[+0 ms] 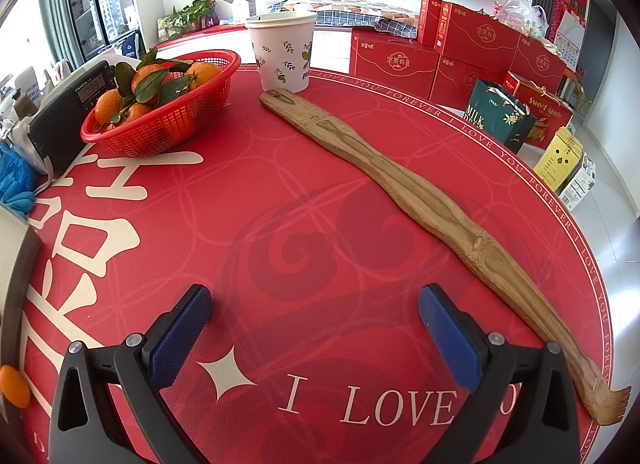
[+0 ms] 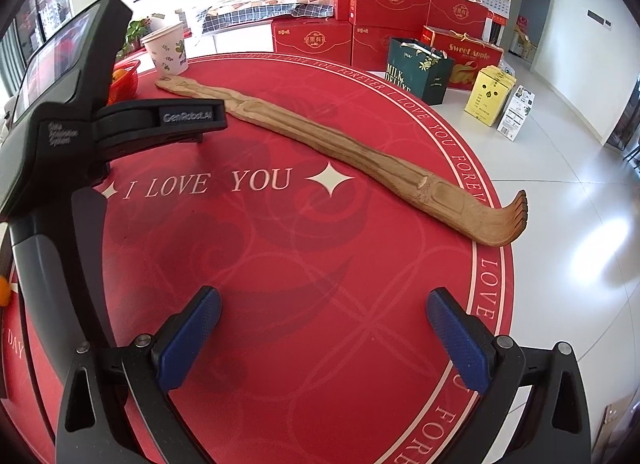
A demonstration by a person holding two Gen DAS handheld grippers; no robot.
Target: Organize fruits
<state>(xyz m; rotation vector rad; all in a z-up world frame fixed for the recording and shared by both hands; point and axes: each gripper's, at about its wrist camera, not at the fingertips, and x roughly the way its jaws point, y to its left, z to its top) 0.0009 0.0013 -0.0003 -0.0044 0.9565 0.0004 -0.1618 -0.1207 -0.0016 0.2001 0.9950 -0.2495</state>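
Note:
A red mesh basket (image 1: 168, 124) at the far left of the round red table holds several leafy oranges (image 1: 152, 78). One loose orange (image 1: 14, 386) shows at the left edge of the left wrist view, and again as an orange sliver (image 2: 3, 292) in the right wrist view. My left gripper (image 1: 314, 306) hovers open over the red cloth, well short of the basket, with nothing between its blue pads. My right gripper (image 2: 324, 308) is open and empty too, to the right of the left gripper's body (image 2: 60, 136). The basket (image 2: 126, 80) peeks out behind that body.
A long wooden back scratcher (image 1: 400, 184) lies diagonally across the table. A paper cup (image 1: 282, 50) stands behind it, right of the basket. A black radio (image 1: 68, 112) and blue cloth (image 1: 14, 180) sit at the left. Red gift boxes (image 1: 460, 48) and bags stand on the floor beyond.

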